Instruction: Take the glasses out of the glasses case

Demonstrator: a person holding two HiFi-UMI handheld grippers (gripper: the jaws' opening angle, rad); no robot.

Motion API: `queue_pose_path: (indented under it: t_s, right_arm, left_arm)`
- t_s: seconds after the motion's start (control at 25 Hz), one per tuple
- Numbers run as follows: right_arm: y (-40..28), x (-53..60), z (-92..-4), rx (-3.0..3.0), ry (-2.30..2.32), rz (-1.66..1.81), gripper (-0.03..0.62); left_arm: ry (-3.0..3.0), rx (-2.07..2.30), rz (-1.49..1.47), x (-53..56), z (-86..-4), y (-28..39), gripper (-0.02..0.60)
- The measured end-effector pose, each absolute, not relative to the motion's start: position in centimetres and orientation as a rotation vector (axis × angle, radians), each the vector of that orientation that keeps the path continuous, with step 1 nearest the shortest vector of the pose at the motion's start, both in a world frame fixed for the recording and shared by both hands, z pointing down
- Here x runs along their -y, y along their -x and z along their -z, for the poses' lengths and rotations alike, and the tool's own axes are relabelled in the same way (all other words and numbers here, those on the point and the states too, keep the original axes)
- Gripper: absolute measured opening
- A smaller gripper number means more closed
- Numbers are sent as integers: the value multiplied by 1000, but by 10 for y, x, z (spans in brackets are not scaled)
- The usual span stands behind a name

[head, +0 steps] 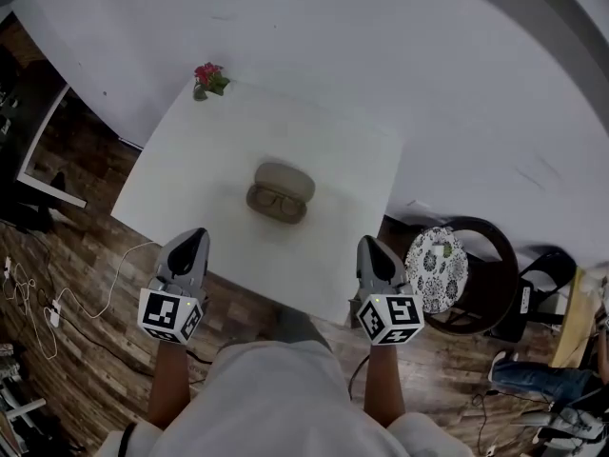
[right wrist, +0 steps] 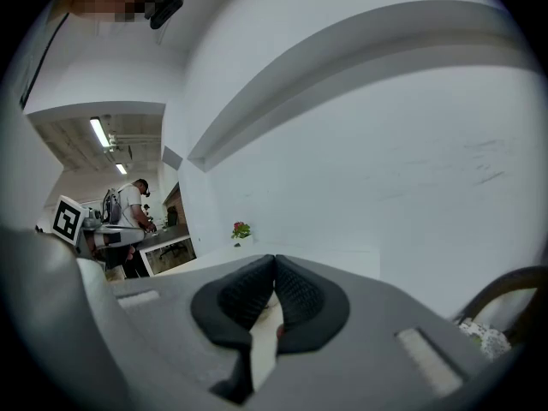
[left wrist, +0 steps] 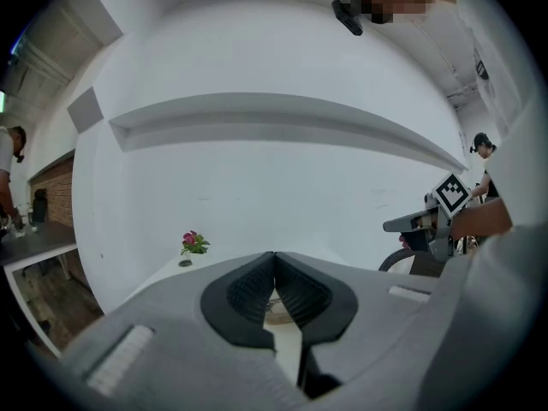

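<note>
An open tan glasses case (head: 280,193) lies in the middle of the white table (head: 190,169), lid tipped back, with dark-rimmed glasses (head: 276,201) resting in its lower half. My left gripper (head: 193,240) hovers at the table's near left edge, jaws shut and empty. My right gripper (head: 371,251) hangs at the near right edge, also shut on nothing. Both sit well short of the case. In the left gripper view the shut left gripper (left wrist: 274,257) hides all but a sliver of the case (left wrist: 274,308). In the right gripper view the right gripper (right wrist: 274,260) blocks the case.
A small pot of pink flowers (head: 207,78) stands at the table's far left corner. A dark round chair with a patterned cushion (head: 437,268) sits right of the table. Cables (head: 38,298) trail over the wooden floor at left. A white wall rises behind.
</note>
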State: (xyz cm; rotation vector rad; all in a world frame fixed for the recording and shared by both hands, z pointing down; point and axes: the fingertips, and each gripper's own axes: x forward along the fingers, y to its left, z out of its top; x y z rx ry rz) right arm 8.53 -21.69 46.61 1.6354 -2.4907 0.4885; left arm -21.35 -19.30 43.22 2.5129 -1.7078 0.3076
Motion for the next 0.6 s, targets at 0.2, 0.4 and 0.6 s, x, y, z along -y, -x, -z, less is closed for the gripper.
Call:
queue_pose_path:
  t_s: [0.2, 0.4, 0.6]
  right_arm:
    - [-90, 247, -473, 2499, -1608, -518, 3]
    - [-91, 266, -474, 2501, -1597, -525, 3]
    - [-88, 273, -474, 2485, -1618, -530, 3]
  left_arm:
    - [-2511, 1711, -344, 224, -431, 204, 9]
    - [-2503, 1704, -322, 239, -432, 201, 9]
    - [-2500, 1677, -318, 252, -436, 205, 9]
